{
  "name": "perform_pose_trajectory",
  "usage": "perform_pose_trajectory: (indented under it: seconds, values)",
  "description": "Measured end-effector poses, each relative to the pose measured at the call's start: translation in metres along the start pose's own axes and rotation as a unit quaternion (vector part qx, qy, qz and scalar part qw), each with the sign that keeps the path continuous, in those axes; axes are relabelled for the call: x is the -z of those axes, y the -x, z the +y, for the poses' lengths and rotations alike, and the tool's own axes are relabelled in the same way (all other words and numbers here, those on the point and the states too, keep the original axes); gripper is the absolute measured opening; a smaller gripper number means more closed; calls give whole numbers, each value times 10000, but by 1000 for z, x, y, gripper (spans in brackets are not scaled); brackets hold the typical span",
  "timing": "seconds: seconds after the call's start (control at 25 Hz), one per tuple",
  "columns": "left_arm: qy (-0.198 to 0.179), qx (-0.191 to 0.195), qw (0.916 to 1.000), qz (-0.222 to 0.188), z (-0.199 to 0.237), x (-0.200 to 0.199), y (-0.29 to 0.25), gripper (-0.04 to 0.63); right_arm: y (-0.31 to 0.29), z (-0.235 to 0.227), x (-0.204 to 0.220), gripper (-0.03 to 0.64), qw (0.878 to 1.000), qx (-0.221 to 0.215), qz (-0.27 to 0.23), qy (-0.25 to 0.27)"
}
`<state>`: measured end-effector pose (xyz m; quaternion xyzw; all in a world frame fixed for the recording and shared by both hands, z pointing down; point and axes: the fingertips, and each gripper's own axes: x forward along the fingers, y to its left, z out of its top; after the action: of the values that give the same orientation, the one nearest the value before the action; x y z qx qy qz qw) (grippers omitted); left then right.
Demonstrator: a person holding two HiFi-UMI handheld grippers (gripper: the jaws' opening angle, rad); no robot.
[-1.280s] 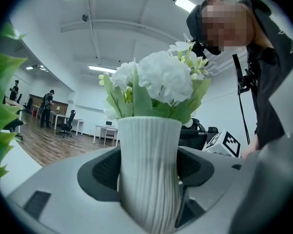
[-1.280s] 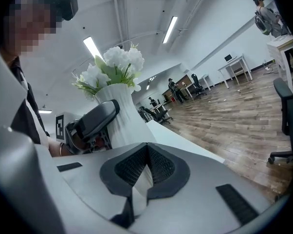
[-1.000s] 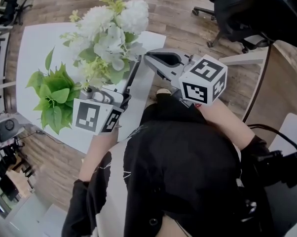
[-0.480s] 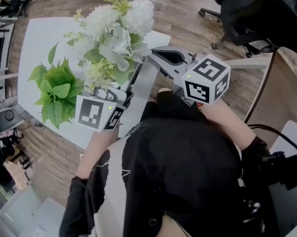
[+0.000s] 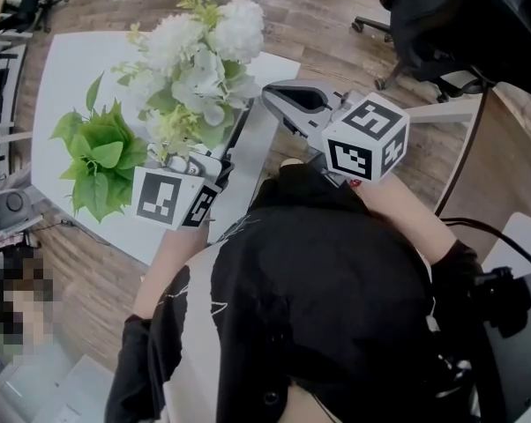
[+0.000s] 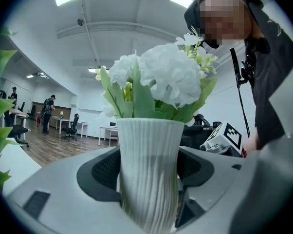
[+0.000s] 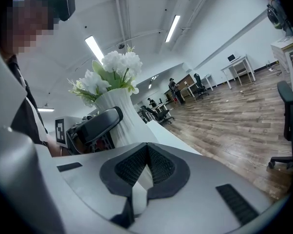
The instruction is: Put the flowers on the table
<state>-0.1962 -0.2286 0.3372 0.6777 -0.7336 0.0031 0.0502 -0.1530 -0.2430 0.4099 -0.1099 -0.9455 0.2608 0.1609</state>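
Note:
A bunch of white flowers (image 5: 199, 55) stands in a white ribbed vase (image 6: 149, 169). My left gripper (image 6: 149, 177) is shut on the vase's body, one pad on each side. In the head view the bouquet is over the near right part of the white table (image 5: 71, 77), and the blooms hide the vase and the left jaws. The frames do not show whether the vase's base rests on the table. My right gripper (image 5: 279, 100) is just right of the bouquet, shut, with nothing in it. In the right gripper view the vase (image 7: 122, 116) stands a short way left of those jaws.
A green leafy plant (image 5: 102, 157) sits on the table to the left of the bouquet. A black office chair (image 5: 442, 25) stands on the wooden floor at the upper right. Desks, chairs and people are far off in the room.
Almost nothing: the bouquet and both grippers keep their places, and the head view sways only slightly.

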Motion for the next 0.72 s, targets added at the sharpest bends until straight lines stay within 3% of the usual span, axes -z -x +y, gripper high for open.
perform_pose_trajectory:
  seconds: [0.72]
  values:
    - [2,59,10000,10,-5,-1,-1,334,8,6,1,12,9998,-70,39,-188]
